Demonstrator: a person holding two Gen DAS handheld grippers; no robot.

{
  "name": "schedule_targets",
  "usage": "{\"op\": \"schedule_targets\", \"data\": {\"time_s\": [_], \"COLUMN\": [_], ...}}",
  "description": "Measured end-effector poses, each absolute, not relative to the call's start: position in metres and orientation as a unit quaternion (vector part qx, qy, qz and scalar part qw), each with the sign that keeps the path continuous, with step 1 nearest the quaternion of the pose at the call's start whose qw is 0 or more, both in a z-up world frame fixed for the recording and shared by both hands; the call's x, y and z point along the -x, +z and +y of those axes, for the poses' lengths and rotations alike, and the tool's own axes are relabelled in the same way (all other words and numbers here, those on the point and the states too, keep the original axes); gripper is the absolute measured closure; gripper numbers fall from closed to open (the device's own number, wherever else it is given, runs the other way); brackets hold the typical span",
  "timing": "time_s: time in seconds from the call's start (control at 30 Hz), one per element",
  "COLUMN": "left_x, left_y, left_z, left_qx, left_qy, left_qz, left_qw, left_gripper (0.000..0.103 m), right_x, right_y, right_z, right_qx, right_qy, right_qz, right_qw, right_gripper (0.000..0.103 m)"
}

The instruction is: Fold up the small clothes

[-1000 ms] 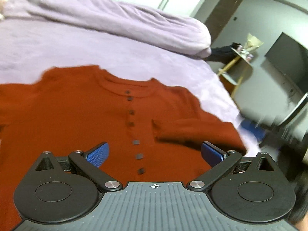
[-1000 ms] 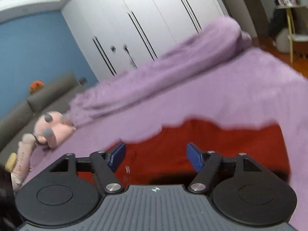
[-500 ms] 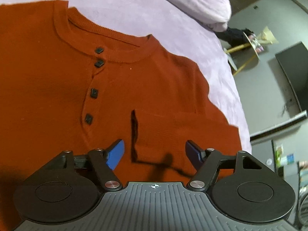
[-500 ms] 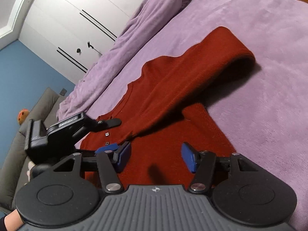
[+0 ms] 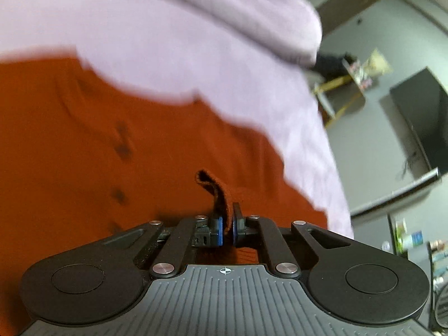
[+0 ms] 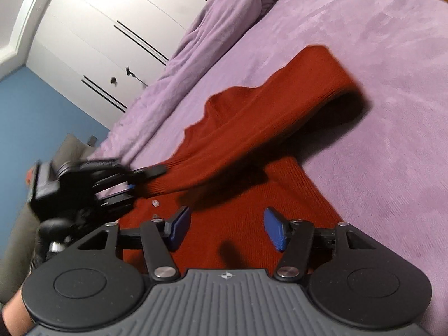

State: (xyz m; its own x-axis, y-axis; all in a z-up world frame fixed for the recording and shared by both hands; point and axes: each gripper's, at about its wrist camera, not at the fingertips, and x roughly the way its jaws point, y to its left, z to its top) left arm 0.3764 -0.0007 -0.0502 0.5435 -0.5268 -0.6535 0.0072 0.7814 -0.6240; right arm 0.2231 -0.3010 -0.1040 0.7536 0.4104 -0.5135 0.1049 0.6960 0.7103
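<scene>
- Sweater [image 6: 240,218]: rust-red, buttoned front, spread face up on the purple bed [image 6: 392,84], one sleeve [image 6: 280,117] lifted in an arc across the chest.
- Left tool [image 5: 227,225]: clamped tight on the sleeve cuff [image 5: 221,198], knit pinched between the blue pads.
- Right tool [image 6: 225,228]: jaws parted and opening, nothing between them, hovering low over the body panel near the hem.
- Best handling, judged from this: carry the cuff across and lay it flat, keeping the sleeve taut enough to avoid a twist.
- Worth pinning the body cloth with the right tool so the panel does not drag along.
- Release only once the cuff rests on the chest; a high drop would likely bunch the knit.
</scene>
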Motion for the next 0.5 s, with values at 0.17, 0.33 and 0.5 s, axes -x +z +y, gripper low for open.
{"op": "schedule_targets", "data": {"time_s": [0.17,0.33,0.5], "left_x": [-0.359,-0.338,-0.33], "left_y": [-0.023,-0.051,-0.062], "left_z": [0.088,0.156,0.167], "left_qx": [0.233,0.227,0.249], "left_qy": [-0.046,0.036,0.018], "left_qz": [0.408,0.443,0.444], "left_qw": [0.882,0.867,0.861], "left_gripper": [0.095,0.095,0.095], "right_x": [-0.245,-0.272,-0.295], "right_y": [-0.094,-0.096,-0.104], "right_z": [-0.305,-0.297,-0.289], "right_qx": [-0.381,-0.385,-0.395], "right_qy": [0.089,0.099,0.084], "right_qz": [0.331,0.342,0.358], "right_qw": [0.859,0.851,0.842], "right_gripper": [0.042,0.042,0.048]}}
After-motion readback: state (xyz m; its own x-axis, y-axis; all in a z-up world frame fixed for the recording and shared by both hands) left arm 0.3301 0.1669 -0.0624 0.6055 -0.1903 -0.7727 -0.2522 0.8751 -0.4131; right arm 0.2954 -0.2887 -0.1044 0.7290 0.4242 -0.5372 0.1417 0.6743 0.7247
